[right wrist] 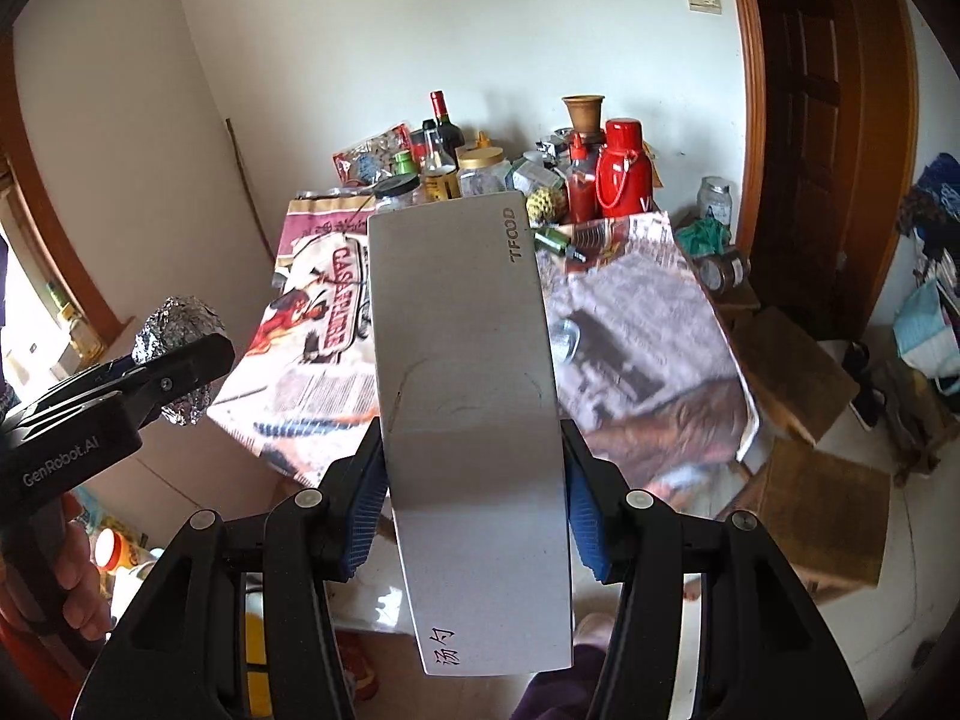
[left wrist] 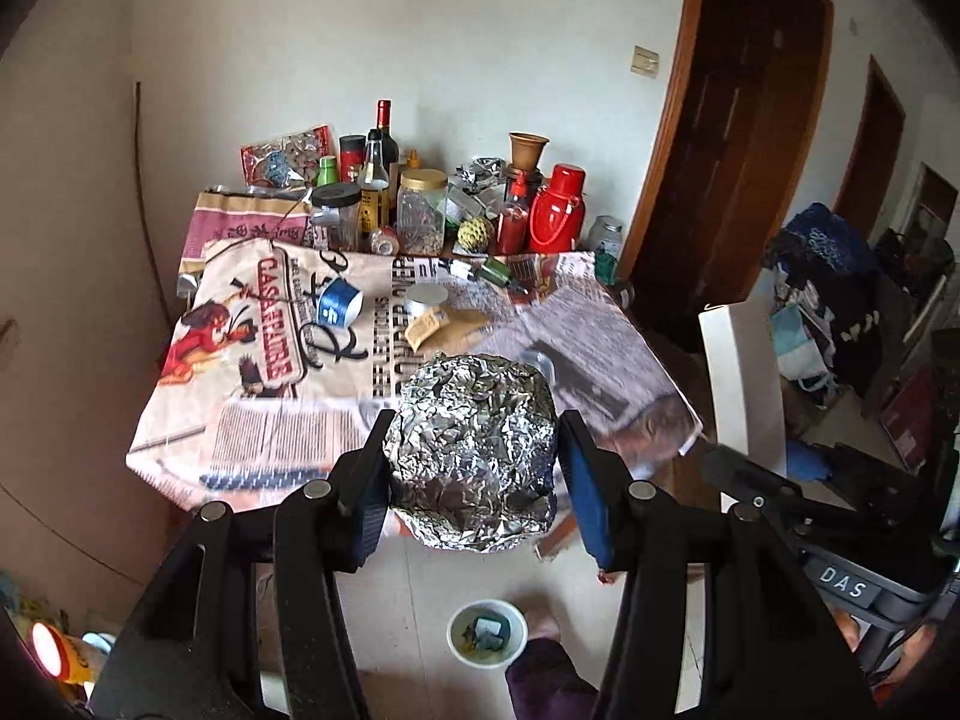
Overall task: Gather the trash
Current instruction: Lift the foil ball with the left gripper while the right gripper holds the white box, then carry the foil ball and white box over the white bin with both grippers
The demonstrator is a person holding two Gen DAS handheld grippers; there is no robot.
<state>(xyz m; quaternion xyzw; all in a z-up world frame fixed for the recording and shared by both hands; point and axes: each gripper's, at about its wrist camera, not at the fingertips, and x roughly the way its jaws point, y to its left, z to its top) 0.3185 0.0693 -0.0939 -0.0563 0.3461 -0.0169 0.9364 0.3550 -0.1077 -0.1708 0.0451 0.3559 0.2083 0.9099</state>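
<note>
A crumpled foil ball (left wrist: 474, 450) sits between the blue pads of my left gripper (left wrist: 477, 441), which is shut on it above the table's near edge. In the right wrist view, that foil ball (right wrist: 174, 324) and the left gripper (right wrist: 180, 369) appear at the left. My right gripper (right wrist: 474, 450) is shut on a long white cardboard box (right wrist: 462, 324) printed "TFOOD". From the left wrist view the same box (left wrist: 744, 372) and right gripper (left wrist: 750, 471) show at the right. A blue paper cup (left wrist: 339, 303) lying on its side and a brown paper packet (left wrist: 435, 327) rest on the table.
The table (left wrist: 198, 420) wears a newspaper-print cloth. Bottles, jars and a red flask (left wrist: 555, 213) crowd its far edge. A white cup (left wrist: 487, 633) with scraps stands on the floor below. Cardboard boxes (right wrist: 792, 372) and bags lie to the right, near a brown door (left wrist: 738, 138).
</note>
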